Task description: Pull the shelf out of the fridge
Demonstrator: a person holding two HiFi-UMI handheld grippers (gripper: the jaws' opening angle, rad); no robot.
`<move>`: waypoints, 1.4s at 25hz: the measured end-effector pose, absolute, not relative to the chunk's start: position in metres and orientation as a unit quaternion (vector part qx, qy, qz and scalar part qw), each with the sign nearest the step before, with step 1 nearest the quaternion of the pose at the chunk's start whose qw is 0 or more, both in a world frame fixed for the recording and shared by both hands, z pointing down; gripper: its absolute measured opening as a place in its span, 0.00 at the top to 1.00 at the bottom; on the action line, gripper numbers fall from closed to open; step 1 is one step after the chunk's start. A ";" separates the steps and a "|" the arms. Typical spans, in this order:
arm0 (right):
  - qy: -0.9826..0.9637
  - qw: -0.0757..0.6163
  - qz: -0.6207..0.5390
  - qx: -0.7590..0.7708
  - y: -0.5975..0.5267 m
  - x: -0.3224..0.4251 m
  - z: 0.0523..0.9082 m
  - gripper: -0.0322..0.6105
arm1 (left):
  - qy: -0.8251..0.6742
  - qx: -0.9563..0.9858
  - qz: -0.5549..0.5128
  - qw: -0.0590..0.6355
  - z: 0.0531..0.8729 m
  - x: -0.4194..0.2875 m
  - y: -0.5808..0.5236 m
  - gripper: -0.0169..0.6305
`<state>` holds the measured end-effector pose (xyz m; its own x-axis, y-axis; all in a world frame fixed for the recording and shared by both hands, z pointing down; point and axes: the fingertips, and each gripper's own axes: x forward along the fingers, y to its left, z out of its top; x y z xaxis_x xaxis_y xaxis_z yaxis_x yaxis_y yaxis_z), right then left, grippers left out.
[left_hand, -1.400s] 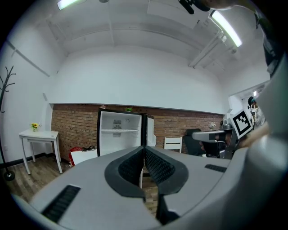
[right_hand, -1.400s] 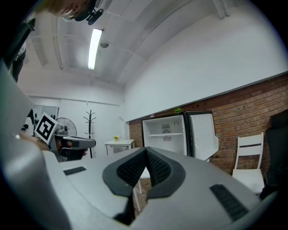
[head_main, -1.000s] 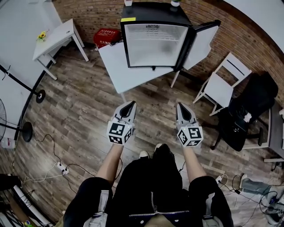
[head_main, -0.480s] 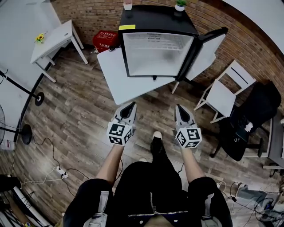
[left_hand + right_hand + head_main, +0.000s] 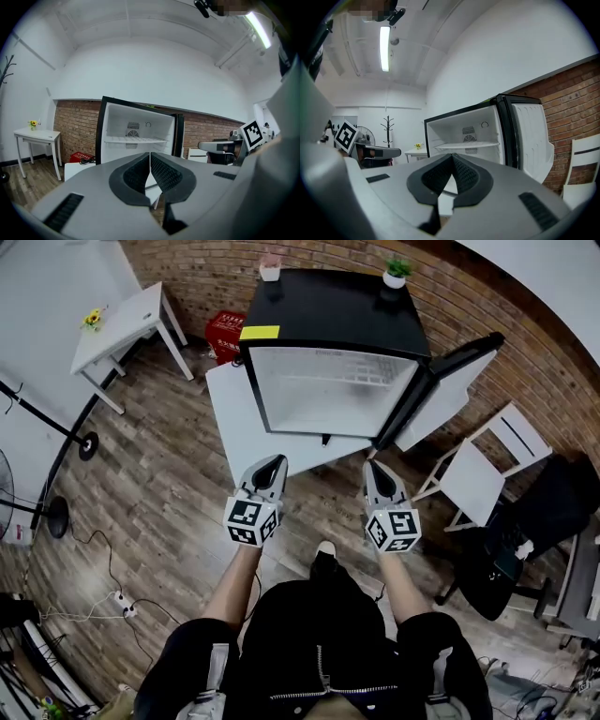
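A small black fridge (image 5: 328,315) stands on a low white table (image 5: 232,418) with its door (image 5: 441,395) swung open to the right. Inside, one white shelf (image 5: 136,139) spans the cavity below a round vent; the right gripper view shows the same shelf (image 5: 468,146). My left gripper (image 5: 276,461) and right gripper (image 5: 373,467) hover side by side, short of the fridge front. Both are shut with nothing between their pads. In the gripper views the left gripper (image 5: 150,153) and right gripper (image 5: 452,155) point at the open cavity.
A white chair (image 5: 483,474) stands right of the door, a black office chair (image 5: 520,549) beyond it. A white side table (image 5: 122,320) with flowers is far left, a red crate (image 5: 225,332) by the brick wall. Two small potted plants (image 5: 397,271) sit on the fridge. Cables lie on the wooden floor.
The fridge has drawn closer and larger in the head view as the person stepped toward it. Both grippers stay shut and side by side.
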<state>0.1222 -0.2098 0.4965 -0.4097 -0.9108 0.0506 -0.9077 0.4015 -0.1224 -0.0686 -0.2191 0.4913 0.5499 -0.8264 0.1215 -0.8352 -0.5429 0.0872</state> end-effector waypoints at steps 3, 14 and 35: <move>0.844 0.011 -0.067 -0.531 -0.238 0.128 0.497 0.94 | -0.485 0.871 0.034 0.070 0.492 -0.060 -0.243 0.94; 0.851 0.011 -0.068 -0.521 -0.298 0.130 0.495 0.94 | -0.484 0.872 0.033 0.068 0.490 -0.045 -0.303 0.94; 0.812 0.021 -0.075 -0.578 -0.327 0.134 0.504 0.75 | -0.445 0.892 0.032 0.077 0.492 -0.050 -0.355 0.94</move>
